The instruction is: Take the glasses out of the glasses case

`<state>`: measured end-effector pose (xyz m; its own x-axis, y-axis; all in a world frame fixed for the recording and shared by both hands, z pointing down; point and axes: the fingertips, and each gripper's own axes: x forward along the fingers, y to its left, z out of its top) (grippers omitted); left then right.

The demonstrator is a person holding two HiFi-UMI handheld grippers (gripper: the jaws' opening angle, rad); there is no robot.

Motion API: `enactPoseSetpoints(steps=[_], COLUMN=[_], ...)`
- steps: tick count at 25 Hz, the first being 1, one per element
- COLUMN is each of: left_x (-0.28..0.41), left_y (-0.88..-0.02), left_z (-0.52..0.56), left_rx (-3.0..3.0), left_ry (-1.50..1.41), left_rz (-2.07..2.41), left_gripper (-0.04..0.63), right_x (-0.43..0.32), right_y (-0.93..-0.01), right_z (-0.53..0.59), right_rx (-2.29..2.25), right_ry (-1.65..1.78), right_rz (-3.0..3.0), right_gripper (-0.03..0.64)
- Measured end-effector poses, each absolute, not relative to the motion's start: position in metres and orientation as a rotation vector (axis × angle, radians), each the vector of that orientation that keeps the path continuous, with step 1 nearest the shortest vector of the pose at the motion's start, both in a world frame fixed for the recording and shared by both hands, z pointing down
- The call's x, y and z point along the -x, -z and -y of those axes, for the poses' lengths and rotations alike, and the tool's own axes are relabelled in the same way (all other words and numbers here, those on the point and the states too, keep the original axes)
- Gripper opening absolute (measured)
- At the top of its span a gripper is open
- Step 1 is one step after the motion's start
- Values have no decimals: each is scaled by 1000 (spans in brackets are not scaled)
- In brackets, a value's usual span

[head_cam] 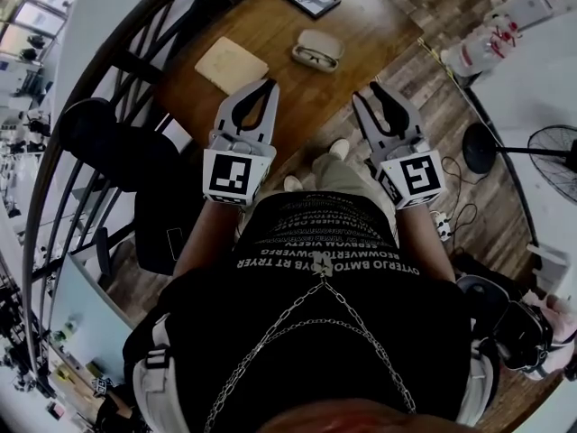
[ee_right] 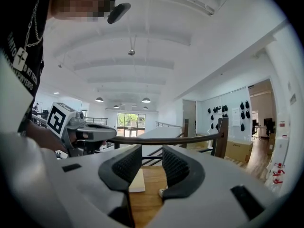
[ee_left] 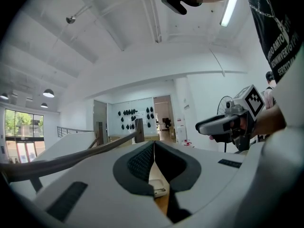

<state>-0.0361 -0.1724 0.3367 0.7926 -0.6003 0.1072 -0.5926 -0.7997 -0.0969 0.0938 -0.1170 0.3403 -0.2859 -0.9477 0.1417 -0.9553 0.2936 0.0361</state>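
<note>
I hold two grey plastic hand-held grippers above a brown wooden counter (head_cam: 270,25). My left hand-held gripper (head_cam: 269,85) has its ribbed black pads (ee_left: 140,163) pressed together with nothing between them. My right hand-held gripper (head_cam: 365,92) stands wide and empty. At twelve o'clock, well apart from both, the pale, rounded glasses case (head_cam: 316,50) lies open on the counter. A flat beige square sheet (head_cam: 231,63) lies at its nine o'clock.

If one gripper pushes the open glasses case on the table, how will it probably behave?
The glasses case looks small and smooth, so it will probably slide on the wooden table. Its rounded shell seems hard, likely stiff. The open lid may swing shut if pushed.
</note>
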Motion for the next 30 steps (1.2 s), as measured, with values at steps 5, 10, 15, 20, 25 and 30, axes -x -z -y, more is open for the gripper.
enactPoseSetpoints(steps=[5, 10, 15, 20, 25, 30], left_x=[28, 24, 15, 7, -5, -12], left_y=[-337, -337, -338, -337, -338, -347], left_z=[188, 208, 224, 242, 255, 268], left_rx=[2902, 2914, 2900, 2929, 2924, 2913], left_ry=[207, 204, 214, 191, 196, 237], left_rz=[-1008, -1078, -1106, -1128, -1126, -1137], left_gripper=[29, 29, 29, 29, 29, 29], right_x=[-105, -113, -119, -129, -143, -148], right_y=[-340, -345, -346, -350, -352, -357], right_z=[137, 167, 189, 210, 228, 242], right_rx=[-1761, -1716, -1684, -1658, -1664, -1648], right_ry=[-75, -90, -97, -107, -107, -121], right_rz=[2438, 2482, 2509, 2521, 2522, 2535], right_gripper=[123, 123, 123, 121, 123, 121])
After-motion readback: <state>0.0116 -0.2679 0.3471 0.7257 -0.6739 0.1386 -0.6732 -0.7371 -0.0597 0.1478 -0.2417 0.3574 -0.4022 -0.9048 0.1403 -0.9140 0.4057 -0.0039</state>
